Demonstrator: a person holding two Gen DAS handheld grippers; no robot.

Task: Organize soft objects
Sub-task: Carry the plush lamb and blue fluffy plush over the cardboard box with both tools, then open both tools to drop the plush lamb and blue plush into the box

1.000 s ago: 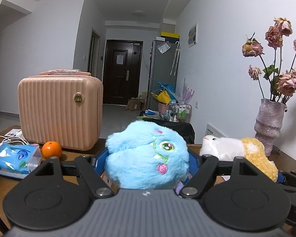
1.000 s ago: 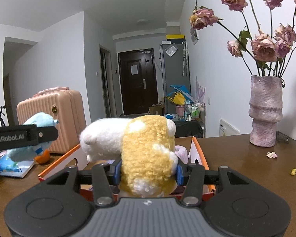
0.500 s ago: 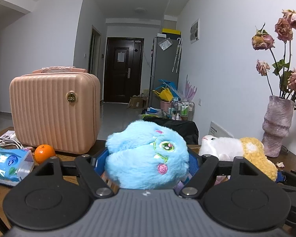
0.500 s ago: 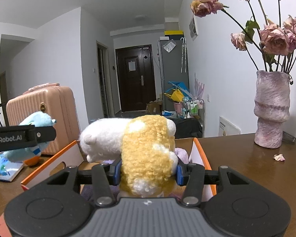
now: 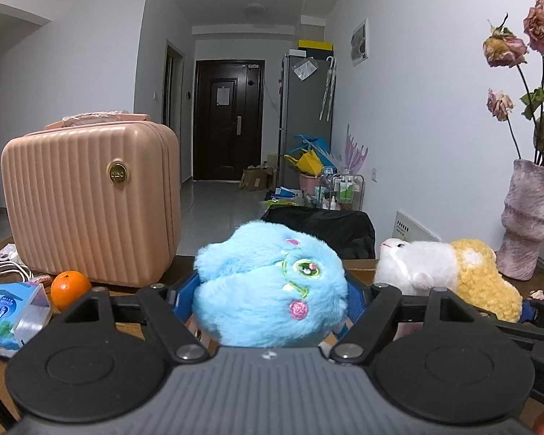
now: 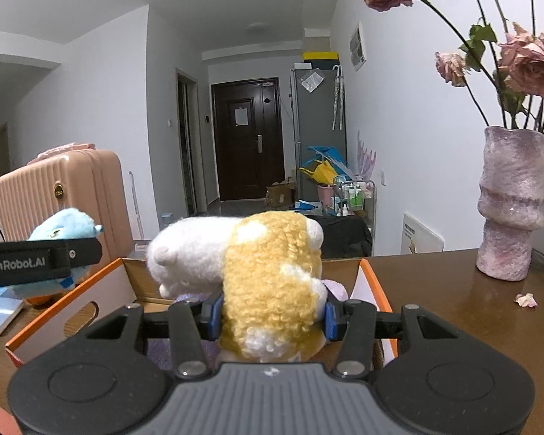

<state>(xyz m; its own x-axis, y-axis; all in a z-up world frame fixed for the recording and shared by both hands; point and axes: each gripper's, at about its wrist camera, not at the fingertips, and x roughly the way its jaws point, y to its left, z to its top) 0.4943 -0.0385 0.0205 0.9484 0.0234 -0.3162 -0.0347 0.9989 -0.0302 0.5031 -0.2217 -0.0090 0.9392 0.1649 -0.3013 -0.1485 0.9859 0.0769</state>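
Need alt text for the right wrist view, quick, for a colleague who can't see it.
The right gripper clamps a fluffy yellow-and-white plush toy over an open orange-edged cardboard box on a brown wooden table. A pink-purple textured vase of dried roses stands right.

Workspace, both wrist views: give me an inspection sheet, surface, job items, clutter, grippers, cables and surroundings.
Surface: brown wooden table.
Job's things: blue plush toy and white-and-yellow plush toy, both held; open orange-edged cardboard box beneath the right gripper.
Clutter: pink suitcase, orange, tissue pack, vase of dried roses, fallen petal.
Grippers: left gripper jaws closed on the blue plush toy; right gripper jaws closed on the white-and-yellow plush toy.
Cables: white cable at the table's left edge.
Surroundings: dark door, hallway clutter.
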